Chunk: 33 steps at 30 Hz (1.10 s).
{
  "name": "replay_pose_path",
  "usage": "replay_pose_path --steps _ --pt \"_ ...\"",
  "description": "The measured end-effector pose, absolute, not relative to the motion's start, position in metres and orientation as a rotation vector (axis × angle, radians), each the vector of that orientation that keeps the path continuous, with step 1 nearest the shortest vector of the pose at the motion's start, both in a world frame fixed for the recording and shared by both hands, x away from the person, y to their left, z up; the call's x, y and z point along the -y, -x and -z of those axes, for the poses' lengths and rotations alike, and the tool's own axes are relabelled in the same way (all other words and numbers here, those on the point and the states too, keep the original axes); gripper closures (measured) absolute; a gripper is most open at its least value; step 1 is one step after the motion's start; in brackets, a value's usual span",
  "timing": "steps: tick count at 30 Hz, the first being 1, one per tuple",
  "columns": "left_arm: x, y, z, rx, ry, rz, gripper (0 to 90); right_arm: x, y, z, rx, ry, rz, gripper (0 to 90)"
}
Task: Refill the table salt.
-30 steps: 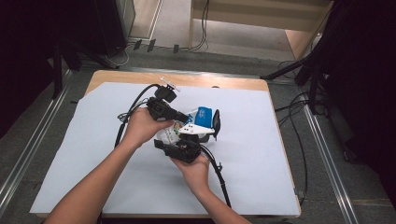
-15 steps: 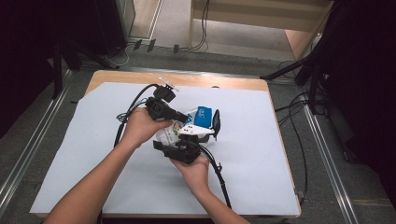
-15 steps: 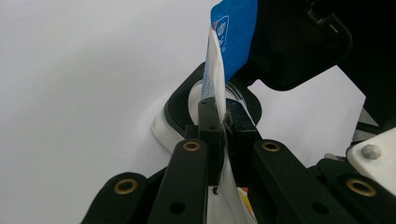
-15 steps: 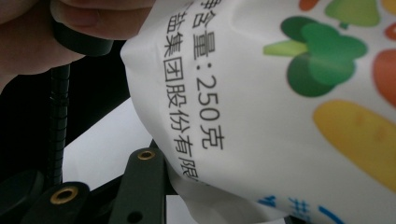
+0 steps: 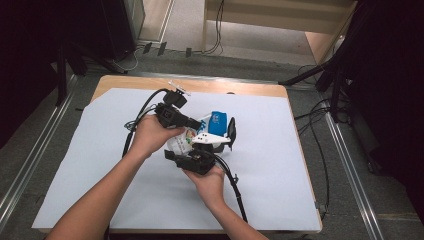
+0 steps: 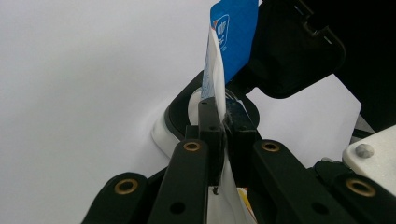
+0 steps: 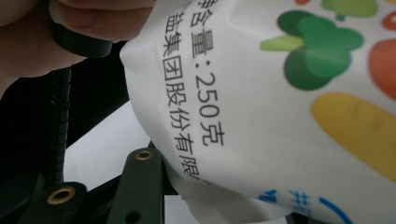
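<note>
We hold a white plastic pouch [image 5: 192,137] between our two grippers above the middle of the paper-covered table [image 5: 280,175]. The left gripper [image 6: 222,122] has its jaws pinched tight on the pouch's thin edge, which stands up between the pads. The right gripper [image 5: 220,137] has the pouch's soft bulging body between its half-spread jaws, which have just been opening a little; whether its pads press we cannot tell. Black print reads "250" beside Chinese characters, with drawn green and orange vegetables. The top panel [image 5: 218,122] is blue with white lettering, glossy and smooth
</note>
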<state>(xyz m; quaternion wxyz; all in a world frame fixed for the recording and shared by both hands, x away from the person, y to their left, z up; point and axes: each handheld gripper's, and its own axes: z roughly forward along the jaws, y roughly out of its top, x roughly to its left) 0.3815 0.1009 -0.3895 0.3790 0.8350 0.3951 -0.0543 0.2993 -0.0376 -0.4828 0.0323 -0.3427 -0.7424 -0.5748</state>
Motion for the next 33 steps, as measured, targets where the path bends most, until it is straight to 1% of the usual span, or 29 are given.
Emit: replay_pose_path --steps 10,17,33 --pt "-0.096 -0.385 0.392 -1.012 -2.145 0.129 88.2 0.040 -0.303 0.485 2.282 1.073 1.749 61.4" --pt "-0.091 -0.384 0.391 -1.012 -2.156 0.112 88.2 0.042 -0.304 0.484 2.272 1.086 1.759 64.5" --pt "-0.086 -0.385 0.392 -1.009 -2.166 0.102 88.2 0.043 -0.307 0.488 2.253 1.098 1.745 63.2"
